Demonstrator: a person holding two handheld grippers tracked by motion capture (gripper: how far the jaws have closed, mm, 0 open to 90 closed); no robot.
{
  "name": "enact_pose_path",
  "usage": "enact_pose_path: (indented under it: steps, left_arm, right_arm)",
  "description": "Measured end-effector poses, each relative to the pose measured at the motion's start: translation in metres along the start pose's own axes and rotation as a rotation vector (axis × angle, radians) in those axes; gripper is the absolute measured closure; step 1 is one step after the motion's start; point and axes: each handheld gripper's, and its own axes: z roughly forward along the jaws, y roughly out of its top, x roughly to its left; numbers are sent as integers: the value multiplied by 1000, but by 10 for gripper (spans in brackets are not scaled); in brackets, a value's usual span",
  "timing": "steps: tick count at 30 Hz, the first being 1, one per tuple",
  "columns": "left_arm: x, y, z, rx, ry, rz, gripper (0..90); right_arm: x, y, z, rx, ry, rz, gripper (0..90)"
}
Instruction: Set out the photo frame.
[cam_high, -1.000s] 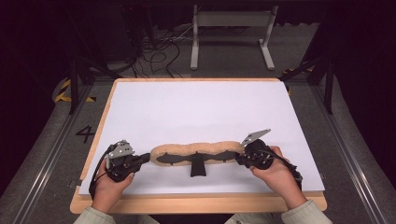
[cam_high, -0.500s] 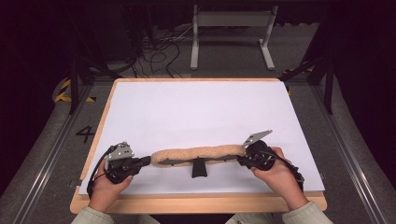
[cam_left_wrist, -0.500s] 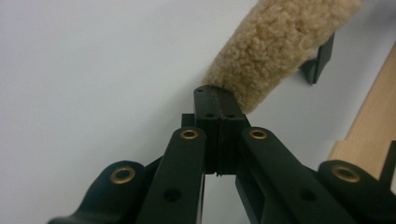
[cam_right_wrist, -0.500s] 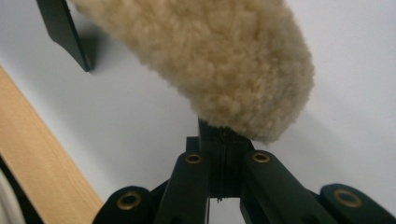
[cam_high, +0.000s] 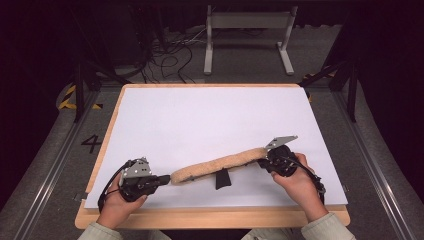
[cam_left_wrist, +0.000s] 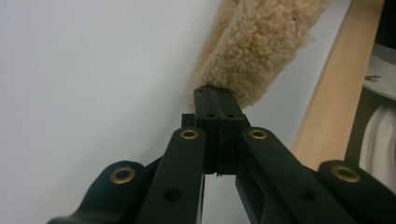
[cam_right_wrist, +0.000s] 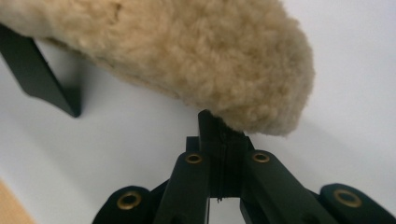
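Left hand (cam_high: 116, 207): at the near left corner of the table, wrapped around the left gripper's body, sleeve at the bottom edge of the high view.
Left gripper (cam_high: 165, 178): low over the white sheet, pointed rightward at the fleece strip's near end; jaws pressed together in the left gripper view (cam_left_wrist: 218, 100), tips at the edge of the fleece, apparently pinching a thin edge of it.
Right hand (cam_high: 300, 182): near right of the table, holding the right gripper from behind.
Right gripper (cam_high: 262, 162): pointed leftward at the strip's far end, grey three-cornered plate on top; jaws closed tight in the right gripper view (cam_right_wrist: 219, 128), tips tucked under the rounded fleece end, seemingly nipping its lower edge.
Fleece strip (cam_high: 220, 165): long tan sheepskin-like band, stretched between the two grippers, slanting from near left up to farther right across the front part of the sheet; woolly pile close up in both gripper views (cam_left_wrist: 261, 42) (cam_right_wrist: 187, 51).
Black tab (cam_high: 222, 179): short dark strap hanging from the strip's middle, resting on the sheet; dark and angled at the left in the right gripper view (cam_right_wrist: 42, 74).
White sheet (cam_high: 210, 120): covering most of the tabletop.
Wooden table (cam_high: 210, 217): pale rim around the sheet.
Floor beyond: grey metal frame (cam_high: 247, 30), tangle of cables (cam_high: 165, 55), painted number four (cam_high: 91, 143) to the left.
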Motion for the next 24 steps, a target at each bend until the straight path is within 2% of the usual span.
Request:
enact_pose_path:
  steps: [2, 4, 13, 18, 20, 24]
  left_arm:
    - [-3, 2, 2, 4, -19, 19, 900]
    - [-6, 3, 3, 10, -32, 33, 900]
    - [-18, 10, 12, 25, -100, 71, 900]
    - [-23, 13, 16, 29, -130, 83, 900]
    - [-24, 14, 17, 29, -131, 89, 900]
    - [-23, 13, 17, 25, -139, 85, 900]
  right_arm:
    - [0, 1, 0, -23, -45, -12, 900]
    - [0, 4, 2, -36, -70, -18, 900]
    - [-10, 14, 17, -86, -120, -1, 900]
    - [-15, 16, 22, -120, -126, 27, 900]
    - [-15, 16, 23, -116, -119, 30, 900]
    - [-8, 9, 12, -114, -92, 14, 900]
